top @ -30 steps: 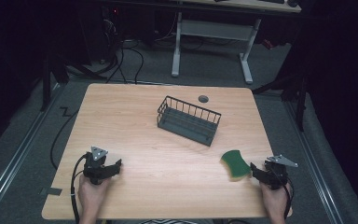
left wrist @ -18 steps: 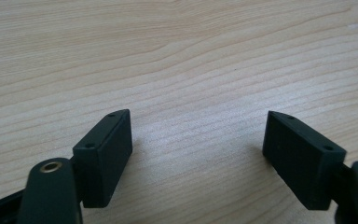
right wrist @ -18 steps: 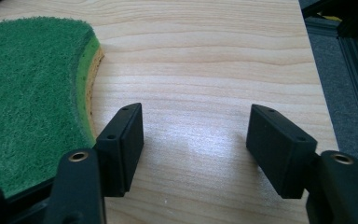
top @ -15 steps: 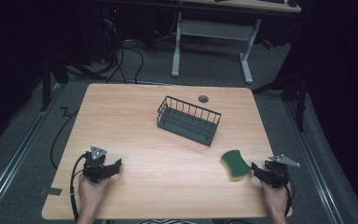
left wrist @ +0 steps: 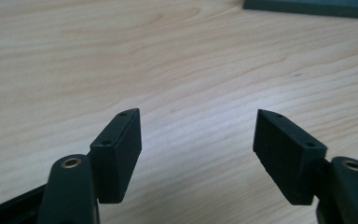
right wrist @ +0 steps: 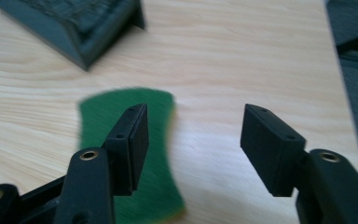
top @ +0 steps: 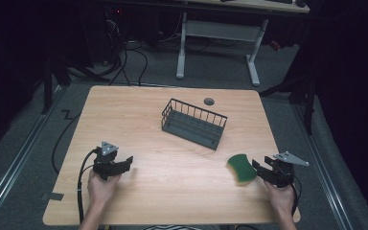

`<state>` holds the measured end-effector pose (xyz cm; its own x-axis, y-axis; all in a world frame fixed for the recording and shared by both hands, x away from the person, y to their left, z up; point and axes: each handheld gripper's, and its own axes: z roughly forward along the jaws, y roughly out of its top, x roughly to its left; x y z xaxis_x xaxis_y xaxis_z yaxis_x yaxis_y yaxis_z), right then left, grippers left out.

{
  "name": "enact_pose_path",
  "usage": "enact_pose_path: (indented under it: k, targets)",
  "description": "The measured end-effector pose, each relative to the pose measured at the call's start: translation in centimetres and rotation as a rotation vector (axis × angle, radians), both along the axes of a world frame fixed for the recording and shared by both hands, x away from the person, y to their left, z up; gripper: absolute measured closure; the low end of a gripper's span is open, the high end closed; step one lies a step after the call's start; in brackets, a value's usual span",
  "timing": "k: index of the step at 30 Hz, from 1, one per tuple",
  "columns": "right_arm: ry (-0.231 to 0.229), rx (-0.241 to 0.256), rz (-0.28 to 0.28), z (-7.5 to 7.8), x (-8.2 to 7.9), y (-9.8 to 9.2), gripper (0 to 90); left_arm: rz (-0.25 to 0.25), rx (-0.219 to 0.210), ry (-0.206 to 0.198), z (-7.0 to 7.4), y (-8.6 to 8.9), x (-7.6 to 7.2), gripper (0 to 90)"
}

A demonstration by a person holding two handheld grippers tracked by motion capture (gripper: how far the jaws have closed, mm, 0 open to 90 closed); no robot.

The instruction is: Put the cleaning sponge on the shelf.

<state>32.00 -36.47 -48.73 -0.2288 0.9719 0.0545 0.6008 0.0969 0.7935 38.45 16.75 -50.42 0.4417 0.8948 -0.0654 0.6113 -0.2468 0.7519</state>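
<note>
A green sponge (top: 241,167) lies flat on the wooden table (top: 172,191) near its front right; it also shows as a green sponge (right wrist: 154,116) under my right gripper's left jaw. My right gripper (top: 261,169) stands open just right of the sponge, with nothing between its jaws (right wrist: 193,135). A dark wire basket (top: 193,123) sits mid-table, and its corner (right wrist: 74,23) shows ahead of the right gripper. My left gripper (top: 124,164) rests open at the front left over bare wood (left wrist: 196,135).
A small dark round grommet (top: 209,101) sits near the table's far edge. A black cable (top: 82,172) trails from the left gripper off the front edge. The table's right edge (right wrist: 335,56) lies close to the right gripper. A desk frame (top: 218,33) stands beyond.
</note>
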Motion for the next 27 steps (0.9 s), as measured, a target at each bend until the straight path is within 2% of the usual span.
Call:
enact_pose_path:
  k: [5, 6, 13, 14, 17, 18, 20, 21, 23, 25, 27]
  targets:
    - [-0.009, 0.007, 0.04, 0.7, 0.7, 1.2, 46.6, -0.037, -0.008, -0.001, 1.2, -1.2, 1.0, 34.0]
    - [-0.011, 0.001, 0.069, 1.1, 1.3, 1.9, 46.5, -0.05, -0.019, -0.003, 1.8, -1.8, 1.5, 34.0]
    - [-0.023, -0.016, 0.134, 2.6, 3.0, 4.0, 45.4, -0.117, -0.014, -0.029, 4.2, -4.2, 3.3, 35.9]
    - [-0.023, -0.014, 0.14, 2.8, 3.3, 4.2, 45.0, -0.117, -0.014, -0.029, 4.2, -4.2, 3.3, 36.1]
    - [-0.025, 0.013, 0.166, 3.4, 4.1, 4.7, 44.9, -0.144, -0.022, -0.034, 5.5, -5.5, 4.4, 36.1]
    - [-0.027, 0.018, 0.166, 3.6, 4.4, 4.7, 44.9, -0.144, -0.022, -0.034, 5.5, -5.5, 4.4, 36.4]
    - [-0.043, 0.034, 0.166, 4.0, 5.0, 4.8, 44.9, -0.15, -0.018, -0.03, 6.4, -6.3, 5.7, 37.0]
    - [-0.046, 0.04, 0.169, 4.3, 5.4, 4.8, 44.9, -0.149, -0.032, -0.026, 6.7, -6.6, 6.3, 37.4]
    - [-0.048, 0.03, 0.166, 4.7, 6.2, 5.0, 45.0, -0.149, -0.046, -0.02, 7.0, -7.1, 7.1, 37.7]
    - [-0.047, 0.025, 0.169, 5.1, 7.0, 5.2, 45.2, -0.145, -0.037, -0.021, 7.4, -7.7, 8.0, 37.8]
    - [-0.049, 0.031, 0.171, 5.4, 7.7, 5.4, 45.5, -0.137, -0.048, -0.02, 7.7, -8.2, 8.9, 37.9]
